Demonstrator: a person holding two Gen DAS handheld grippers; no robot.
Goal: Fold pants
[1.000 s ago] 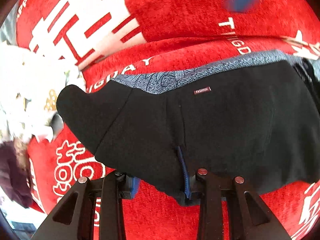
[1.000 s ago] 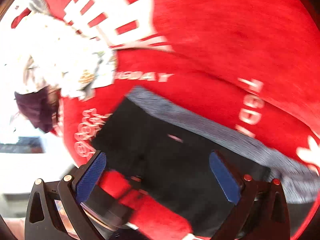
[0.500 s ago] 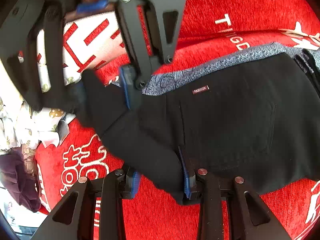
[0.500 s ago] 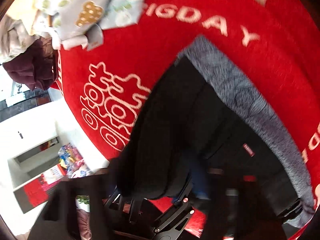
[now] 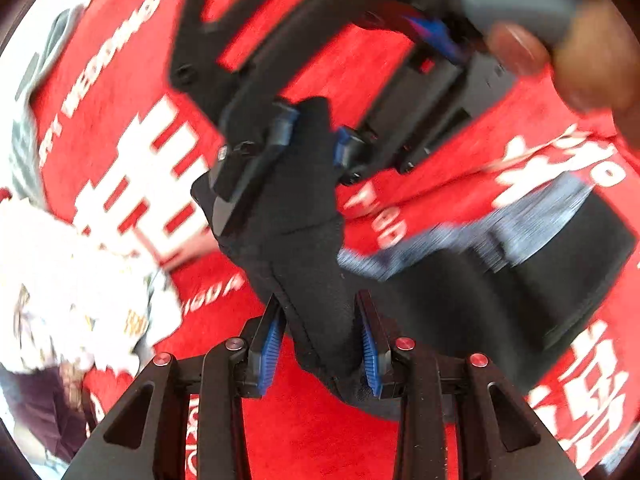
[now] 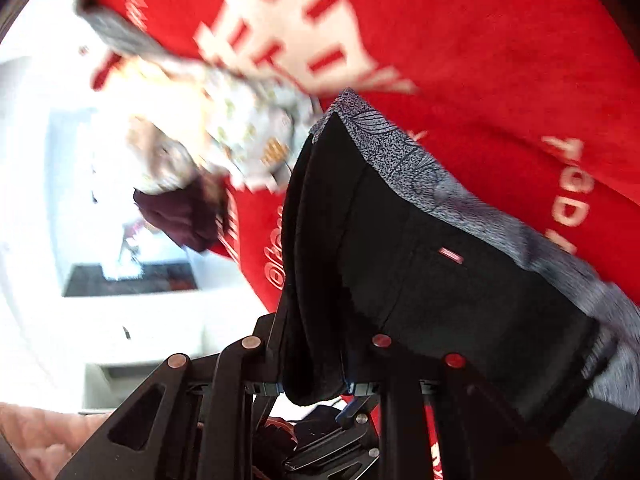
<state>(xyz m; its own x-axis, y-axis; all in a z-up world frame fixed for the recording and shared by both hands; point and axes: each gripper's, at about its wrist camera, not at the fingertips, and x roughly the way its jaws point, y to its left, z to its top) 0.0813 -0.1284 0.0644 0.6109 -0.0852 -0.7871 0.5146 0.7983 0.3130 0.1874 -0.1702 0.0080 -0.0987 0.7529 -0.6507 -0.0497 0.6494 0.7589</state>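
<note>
Both my views are bright daylight, bowed at the rims by fisheye with dark corners. Motion blur smears the white lettering on the red plush blanket (image 5: 400, 64). The white room background (image 6: 36, 184) is blown out.

Red plush cover (image 5: 328, 432), white lettering and large white block characters, spread beneath everything in both wrist views. Heap of pale printed cloth (image 6: 256, 136) lay on it near its edge, with a dark maroon garment (image 6: 180, 216) just beside. Beyond the edge, a white wall (image 6: 36, 184), strongly overexposed by daylight. Dark rectangular opening (image 6: 128, 280) low in that wall, contents blurred.
</note>
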